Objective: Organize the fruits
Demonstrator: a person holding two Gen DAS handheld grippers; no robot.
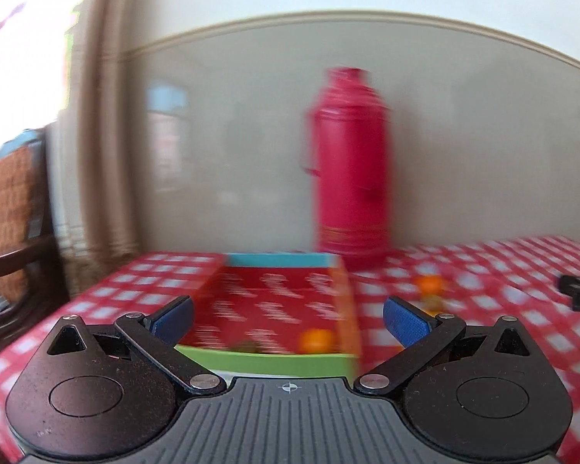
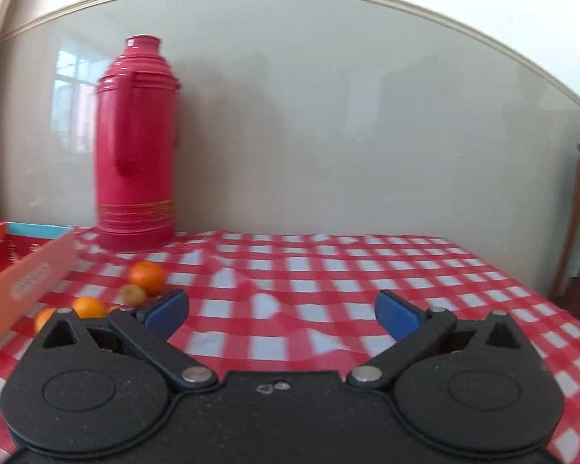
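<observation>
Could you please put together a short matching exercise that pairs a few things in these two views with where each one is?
Things:
1. red thermos
2. orange nearest the thermos
3. orange in the box
4. right claw

Places:
A. inside the box, near its green front wall
B. upright on the tablecloth by the wall
C. open, with only checked cloth between its pads
D. loose on the cloth outside the box, beside a small yellow-green fruit

Pairs: 1-B, 2-D, 3-A, 4-C
</observation>
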